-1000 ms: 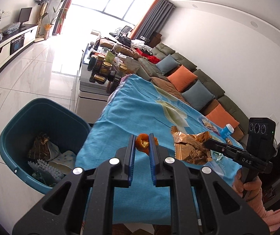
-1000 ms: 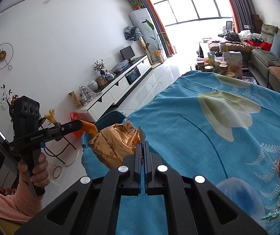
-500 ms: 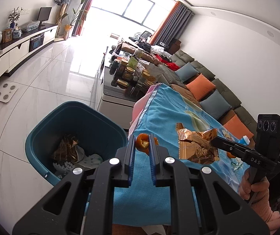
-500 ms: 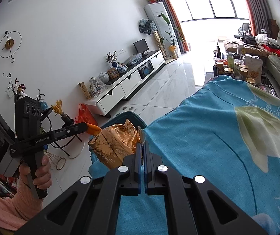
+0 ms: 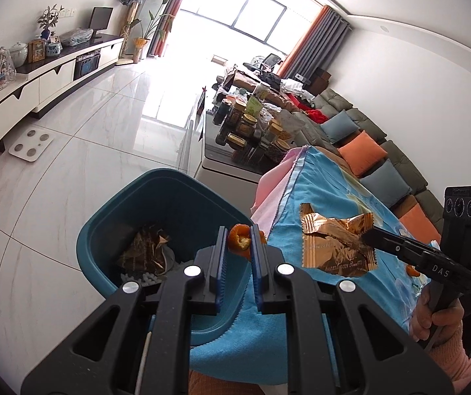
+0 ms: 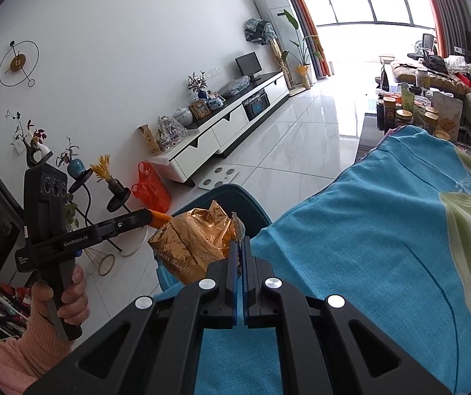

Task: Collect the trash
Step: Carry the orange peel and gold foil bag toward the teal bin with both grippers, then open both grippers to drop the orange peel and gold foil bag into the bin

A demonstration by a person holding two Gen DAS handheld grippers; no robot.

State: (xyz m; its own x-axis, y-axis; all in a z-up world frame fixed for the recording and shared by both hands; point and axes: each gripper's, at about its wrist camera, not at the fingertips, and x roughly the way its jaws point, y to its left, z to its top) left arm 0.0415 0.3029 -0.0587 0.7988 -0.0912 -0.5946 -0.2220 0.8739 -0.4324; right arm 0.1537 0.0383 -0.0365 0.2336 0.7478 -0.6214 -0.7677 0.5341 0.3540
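A: Living room, white tile floor (image 5: 81, 151); blue cloth (image 6: 383, 247) covering the table. Teal bin (image 5: 156, 204) sitting just beside its edge.

B: Left gripper (image 5: 239, 242) is clenching an orange peel (image 5: 237, 237) over the bin. Right gripper (image 6: 238, 247) is pinching a gold wrapper (image 6: 196, 243) at the cloth's edge, near the bin.

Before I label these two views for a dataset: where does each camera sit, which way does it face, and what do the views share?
Left wrist: sits on the left gripper, looking along its fingers, which pinch an orange peel, down over the teal bin; the other hand shows at right.
Right wrist: sits on the right gripper, shut on a gold wrapper, facing the bin and TV cabinet; the hand holding the left gripper shows at left.
Shared: bin, wrapper, blue tablecloth, each other's gripper.
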